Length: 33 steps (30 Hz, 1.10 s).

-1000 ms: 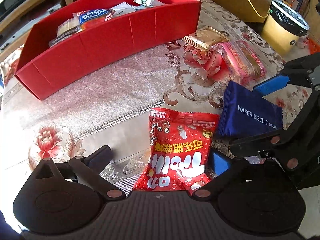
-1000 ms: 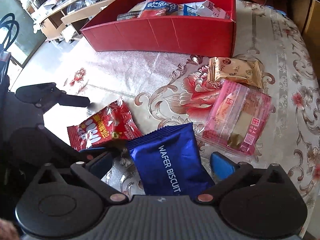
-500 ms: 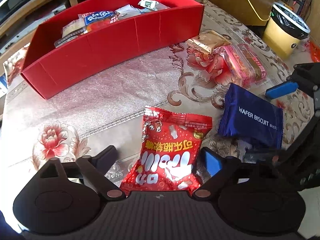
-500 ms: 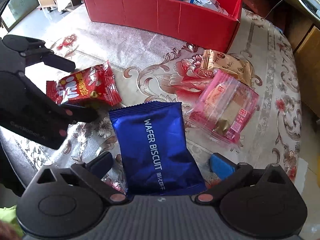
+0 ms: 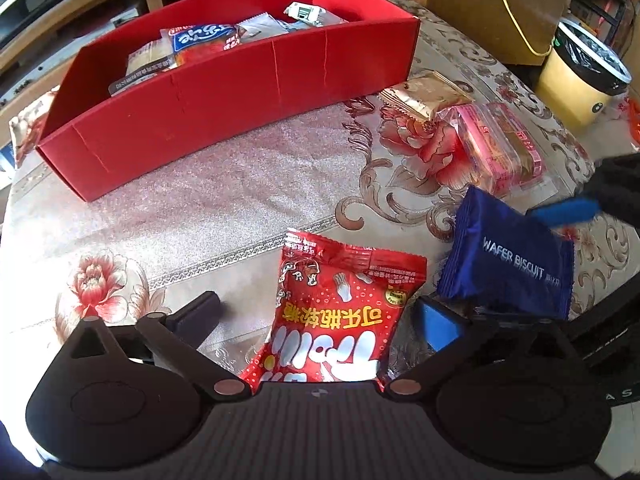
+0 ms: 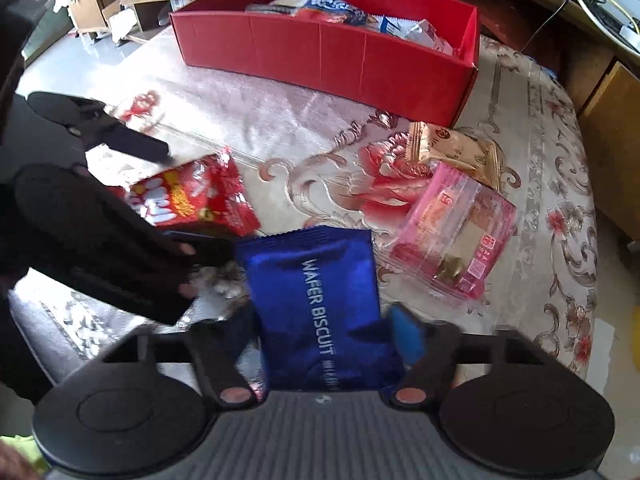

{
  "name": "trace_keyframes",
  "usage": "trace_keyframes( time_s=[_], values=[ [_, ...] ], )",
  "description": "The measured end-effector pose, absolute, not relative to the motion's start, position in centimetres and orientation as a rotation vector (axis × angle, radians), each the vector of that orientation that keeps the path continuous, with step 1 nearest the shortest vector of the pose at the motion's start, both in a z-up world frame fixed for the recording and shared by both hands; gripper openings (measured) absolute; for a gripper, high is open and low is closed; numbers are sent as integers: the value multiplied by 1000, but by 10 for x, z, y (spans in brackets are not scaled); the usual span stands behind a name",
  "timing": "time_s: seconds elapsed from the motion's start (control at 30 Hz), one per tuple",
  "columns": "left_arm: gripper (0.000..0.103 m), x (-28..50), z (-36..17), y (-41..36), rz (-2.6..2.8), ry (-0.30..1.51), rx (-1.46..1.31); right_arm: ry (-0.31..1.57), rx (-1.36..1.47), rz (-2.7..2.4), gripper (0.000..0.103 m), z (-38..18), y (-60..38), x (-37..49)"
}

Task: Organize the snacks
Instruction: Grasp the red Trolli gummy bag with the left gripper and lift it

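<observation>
On the flowered tablecloth a blue wafer biscuit packet (image 6: 316, 292) lies between the fingers of my right gripper (image 6: 320, 332). Its jaws are closing and both pads touch the packet's sides. A red gummy candy bag (image 5: 340, 312) lies between the wide-apart fingers of my left gripper (image 5: 320, 320), which stands open without pressing it. The two grippers sit side by side, the left gripper (image 6: 168, 196) just left of the blue packet. Behind them stands the long red box (image 5: 240, 92) with several snack packets inside.
A gold packet (image 5: 424, 94) and a pink wrapped pack (image 5: 496, 148) lie to the right, near the red box's end. Beyond the table's right edge stand a yellow bin (image 5: 576, 84) and a cardboard box (image 5: 492, 8). Bare cloth stretches in front of the red box.
My right gripper's fingers have come together from wide apart onto the blue packet's sides. The left gripper has stayed over the red bag, still open.
</observation>
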State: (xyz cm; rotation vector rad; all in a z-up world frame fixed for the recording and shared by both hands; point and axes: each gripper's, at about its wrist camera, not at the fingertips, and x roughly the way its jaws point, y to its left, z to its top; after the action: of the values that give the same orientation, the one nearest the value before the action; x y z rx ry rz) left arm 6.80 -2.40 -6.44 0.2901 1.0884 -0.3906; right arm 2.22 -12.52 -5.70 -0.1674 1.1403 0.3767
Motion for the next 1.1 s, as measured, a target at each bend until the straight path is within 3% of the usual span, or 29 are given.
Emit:
trace_keyframes(
  time_s=[0.07, 0.13, 0.2, 1.1],
  values=[
    [87, 64, -60, -26, -392, 1074, 295, 1145, -168, 368, 59, -56, -124, 21],
    [68, 61, -56, -26, -399, 1067, 278, 1150, -156, 358, 57, -55, -127, 18],
    [65, 59, -54, -23, -389, 1072, 254, 1155, -124, 345, 57, -53, -132, 17],
    [60, 65, -15, -26, -339, 964, 159, 1019, 43, 249, 57, -14, -151, 45]
  ],
)
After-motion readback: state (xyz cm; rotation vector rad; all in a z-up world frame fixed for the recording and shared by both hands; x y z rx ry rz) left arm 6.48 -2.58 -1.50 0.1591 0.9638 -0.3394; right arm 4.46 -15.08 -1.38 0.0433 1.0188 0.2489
